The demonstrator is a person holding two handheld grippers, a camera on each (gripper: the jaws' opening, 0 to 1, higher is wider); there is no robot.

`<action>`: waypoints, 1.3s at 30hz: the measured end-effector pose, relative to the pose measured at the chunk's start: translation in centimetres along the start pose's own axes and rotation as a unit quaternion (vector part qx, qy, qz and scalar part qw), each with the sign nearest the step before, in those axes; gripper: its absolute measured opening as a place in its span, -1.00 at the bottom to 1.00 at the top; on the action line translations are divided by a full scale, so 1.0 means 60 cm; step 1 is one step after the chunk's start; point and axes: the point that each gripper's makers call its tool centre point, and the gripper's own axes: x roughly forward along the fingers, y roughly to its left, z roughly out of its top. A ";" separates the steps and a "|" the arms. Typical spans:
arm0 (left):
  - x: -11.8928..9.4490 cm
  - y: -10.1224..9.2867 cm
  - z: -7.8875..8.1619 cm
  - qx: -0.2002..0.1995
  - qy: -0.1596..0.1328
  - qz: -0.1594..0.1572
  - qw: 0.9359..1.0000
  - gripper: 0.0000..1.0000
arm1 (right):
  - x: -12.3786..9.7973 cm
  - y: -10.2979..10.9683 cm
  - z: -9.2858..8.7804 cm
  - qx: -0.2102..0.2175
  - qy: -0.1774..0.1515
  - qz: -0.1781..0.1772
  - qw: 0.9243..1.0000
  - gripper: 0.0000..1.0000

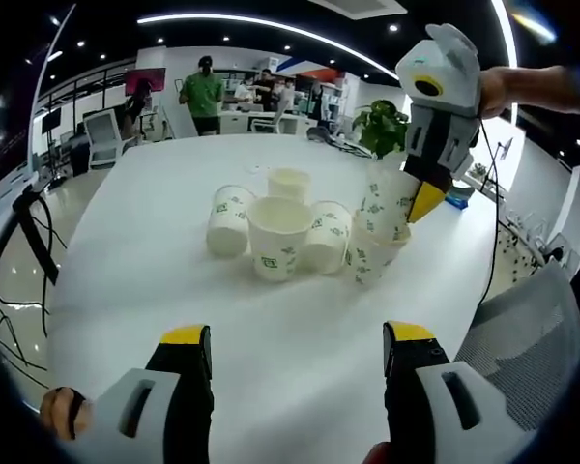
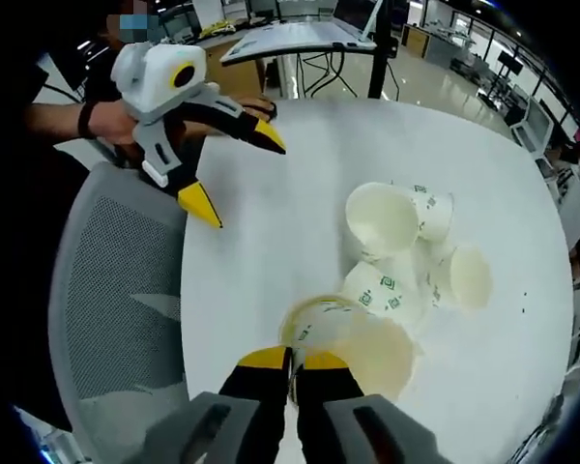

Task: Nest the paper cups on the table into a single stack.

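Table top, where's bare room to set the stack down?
The table is bare between the left claw and the cup cluster, and along its left side. Crowded at the cluster, where the right claw pinches a cup rim.

Place: we take this for an open-plan office.
Ceiling: we see a dark ceiling [image 1: 271,8] with small spotlights and a long curved light strip [image 1: 261,24].
Desks: we note desks with a monitor [image 1: 102,128] at the far left, and a row of desks [image 2: 290,34] beyond the table.
People: we count a person in a green top [image 1: 204,94] standing at the back, others near them.
Furniture: we have a large white table [image 1: 155,222], a grey mesh office chair [image 2: 106,290] at its edge.
Greenery: we spot a potted plant [image 1: 382,124] on the table's far side.
Floor: we see a glossy pale floor [image 2: 454,82].
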 end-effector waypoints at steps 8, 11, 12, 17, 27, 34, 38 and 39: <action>-0.002 -0.001 0.001 0.000 0.000 0.000 1.000 0.42 | 0.000 0.004 -0.002 0.000 0.000 -0.001 1.000 -0.93; -0.003 0.001 0.000 -0.001 0.000 0.001 1.000 0.42 | -0.002 0.001 -0.002 0.001 -0.003 -0.005 1.000 -0.86; -0.003 0.000 0.000 -0.001 0.000 0.001 1.000 0.42 | -0.003 0.001 -0.001 0.002 -0.005 -0.006 1.000 -0.85; -0.004 -0.001 -0.003 -0.001 0.001 0.001 1.000 0.42 | -0.010 -0.002 0.007 0.008 -0.017 -0.012 1.000 -0.70; -0.003 -0.002 -0.003 0.001 0.002 0.000 1.000 0.42 | -0.025 -0.010 0.014 0.027 -0.041 -0.024 0.998 -0.55; -0.005 -0.004 -0.007 0.001 0.002 -0.002 1.000 0.43 | -0.038 -0.036 0.030 0.051 -0.070 -0.046 0.995 -0.40; -0.008 -0.006 -0.005 0.002 0.001 -0.003 1.000 0.43 | -0.042 -0.052 0.046 0.074 -0.096 -0.062 0.991 -0.35; -0.009 -0.006 -0.005 0.001 0.002 -0.003 1.000 0.43 | -0.043 -0.057 0.050 0.078 -0.101 -0.065 0.990 -0.33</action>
